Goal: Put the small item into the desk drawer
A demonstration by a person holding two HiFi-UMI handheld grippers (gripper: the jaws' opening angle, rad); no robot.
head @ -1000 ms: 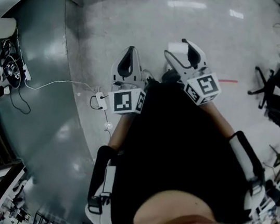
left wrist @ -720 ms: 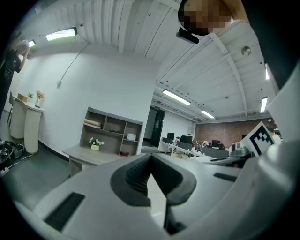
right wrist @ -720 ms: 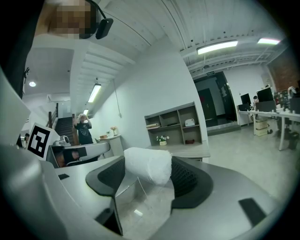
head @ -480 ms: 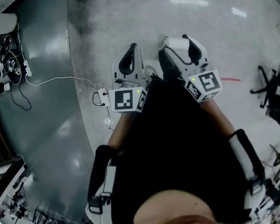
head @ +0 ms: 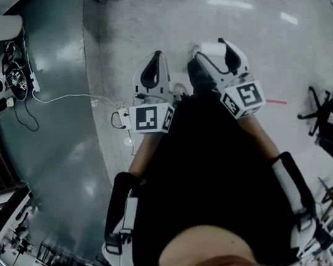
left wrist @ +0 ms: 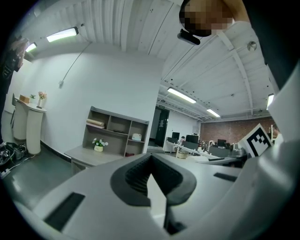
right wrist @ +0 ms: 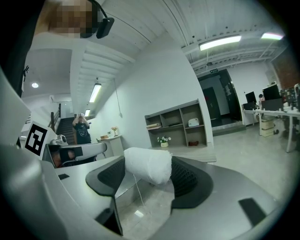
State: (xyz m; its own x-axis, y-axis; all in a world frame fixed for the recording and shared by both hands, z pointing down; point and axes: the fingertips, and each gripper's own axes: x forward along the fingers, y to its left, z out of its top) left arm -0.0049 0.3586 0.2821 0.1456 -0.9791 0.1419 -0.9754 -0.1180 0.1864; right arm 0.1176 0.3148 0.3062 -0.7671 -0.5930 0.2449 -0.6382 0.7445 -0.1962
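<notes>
Two grippers are held in front of the person's chest in the head view, with only bare floor (head: 252,24) beneath them. The left gripper (head: 153,71) sits just to the left of the right gripper (head: 220,51). From up here I can't separate the small item from the right gripper's white body. No drawer shows anywhere close.

In the left gripper view the jaws are pressed together with nothing between them. Far beyond them stands an open shelf unit (left wrist: 115,133) with a low table (left wrist: 86,157) in front of it.

In the right gripper view the jaws are pinching a white roll (right wrist: 147,165), the small item, between the ribbed pads (right wrist: 187,180). A loose thread (right wrist: 138,197) hangs straight down from the roll. The roll's long axis lies roughly level and across the gap, one end toward each pad. Its flat end is turned to the right-hand pad and sits a touch lower. The shelf unit is well behind the roll.

I'd judge this to be the carry step: the roll is in hand and the drawer not reached. Next I need to bring the roll to the table and find the drawer. Most likely I'd pull it open with the free left gripper, keeping the roll level so the thread doesn't snag.
</notes>
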